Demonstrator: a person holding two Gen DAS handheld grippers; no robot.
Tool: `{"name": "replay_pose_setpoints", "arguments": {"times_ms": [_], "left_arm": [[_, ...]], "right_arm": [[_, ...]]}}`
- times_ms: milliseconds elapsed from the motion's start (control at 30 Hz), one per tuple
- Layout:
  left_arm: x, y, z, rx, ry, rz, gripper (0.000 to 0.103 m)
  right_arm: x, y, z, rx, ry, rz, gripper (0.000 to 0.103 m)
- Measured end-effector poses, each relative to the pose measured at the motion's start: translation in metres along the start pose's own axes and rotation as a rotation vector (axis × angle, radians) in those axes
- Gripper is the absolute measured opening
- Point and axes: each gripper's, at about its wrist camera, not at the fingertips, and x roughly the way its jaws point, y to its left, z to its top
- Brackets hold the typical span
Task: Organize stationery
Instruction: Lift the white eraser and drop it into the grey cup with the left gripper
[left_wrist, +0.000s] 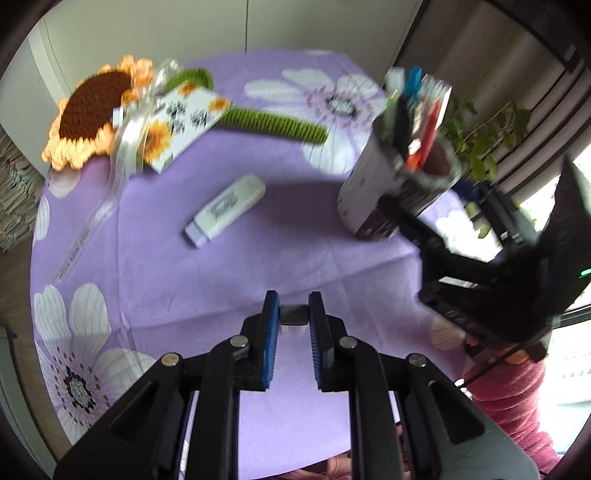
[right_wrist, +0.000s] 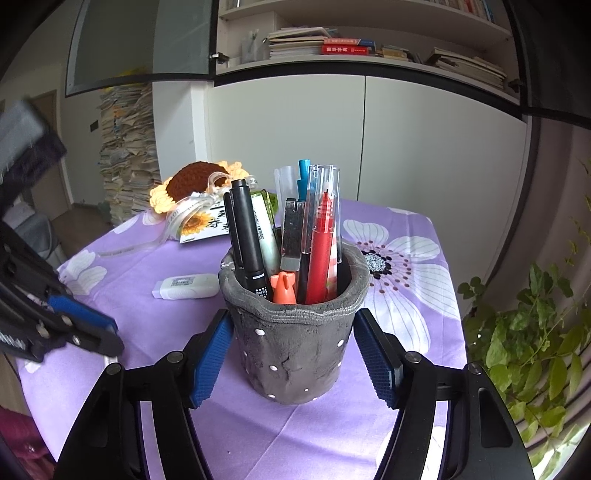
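Stationery fills the grey, rough-surfaced clay pen pot (right_wrist: 291, 347) that stands upright on the purple flower-printed tablecloth (right_wrist: 295, 435), and the right gripper (right_wrist: 291, 354) is closed on that pot: its blue ribbed pads (right_wrist: 212, 360) press against the pot's two sides just below the rim. Inside the pot stand a black marker (right_wrist: 248, 236), a pale green-labelled pen (right_wrist: 267, 236), a grey metal clip-like piece (right_wrist: 292, 236), a red pen (right_wrist: 322, 247), a blue pen tip (right_wrist: 304, 173), clear plastic pen caps (right_wrist: 327, 192) and a small orange piece (right_wrist: 283, 288) low at the front. From the left wrist camera, the left gripper (left_wrist: 294, 314) hangs above the cloth with its blue pads (left_wrist: 271, 339) drawn close together on a small dark flat object (left_wrist: 293, 314); what that object is cannot be told through the blur. Beyond the left gripper, a white correction-tape dispenser (left_wrist: 227, 208) lies flat on the cloth, well apart from the pot, which sits to its right. Farther back lie a crocheted sunflower with a brown centre and orange petals (left_wrist: 94, 114), its green crocheted stem (left_wrist: 273, 123) stretched across the cloth, a white card printed with small sunflowers (left_wrist: 184, 118) resting against it, and a clear ribbon (left_wrist: 122, 147) trailing toward the table edge. A pink sleeve (left_wrist: 513, 398) shows at the lower right of the left view. Behind the table are white cabinet doors (right_wrist: 424, 147), a shelf of books (right_wrist: 332, 44), a tall stack of papers (right_wrist: 125, 147) and a leafy green plant (right_wrist: 535, 350).
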Motion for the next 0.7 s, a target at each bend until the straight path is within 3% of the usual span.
{"name": "replay_pose_setpoints", "arguments": {"times_ms": [133,300,467,700], "left_arm": [[-0.041,-0.014,0.020,0.027,-0.124,-0.045,0.014],[-0.066,-0.047,0.048,0.073,-0.222,-0.081,0.014],[-0.061,-0.072,0.072,0.111,-0.228,-0.121,0.014],[-0.030,-0.087,0.078,0.144,-0.181,-0.126,0.014]], "right_arm": [[0.000,0.000,0.000,0.000,0.000,0.000,0.069],[0.000,0.000,0.000,0.000,0.000,-0.001,0.069],[0.000,0.000,0.000,0.002,0.000,0.000,0.069],[0.000,0.000,-0.001,0.004,-0.001,0.003,0.069]]}}
